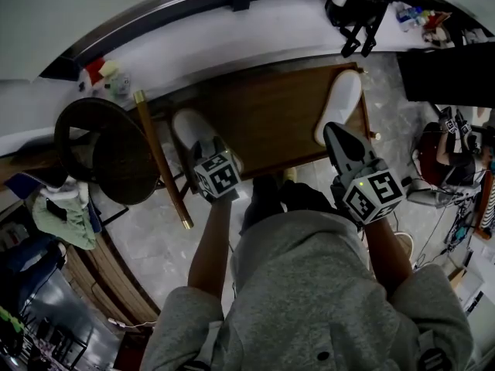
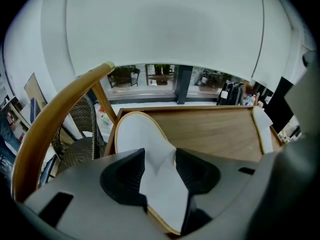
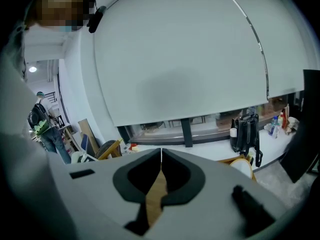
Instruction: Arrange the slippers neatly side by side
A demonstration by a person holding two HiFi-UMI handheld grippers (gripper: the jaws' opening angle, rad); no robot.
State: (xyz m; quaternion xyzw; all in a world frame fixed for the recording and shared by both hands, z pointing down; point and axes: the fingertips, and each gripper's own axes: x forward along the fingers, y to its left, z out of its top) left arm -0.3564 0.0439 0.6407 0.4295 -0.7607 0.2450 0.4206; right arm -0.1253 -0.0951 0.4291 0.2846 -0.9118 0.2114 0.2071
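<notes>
Two black pads (image 2: 125,176) of the left gripper (image 2: 160,156) stand wide apart, with the near end of the left slipper (image 2: 137,134) showing white between them. By my reading they are released and straddling it, not yet pinching.

To do this step well, I would settle the jaws squarely across the slipper's width and close on sole and soft upper together, so the thin thing does not fold or swing. It could then be carried across rather than dragged and laid parallel to its mate, ends level.

On the right gripper (image 3: 161,159) the jaws are pressed together on nothing — only a sliver of brown wood shows below where they meet.

Further out, the left slipper lies at the left end of the wooden table (image 1: 271,114), while the other slipper (image 1: 340,103) lies at the right end, well apart from it and just ahead of the right gripper. A wicker chair (image 1: 116,157) stands beside the table's left edge.
</notes>
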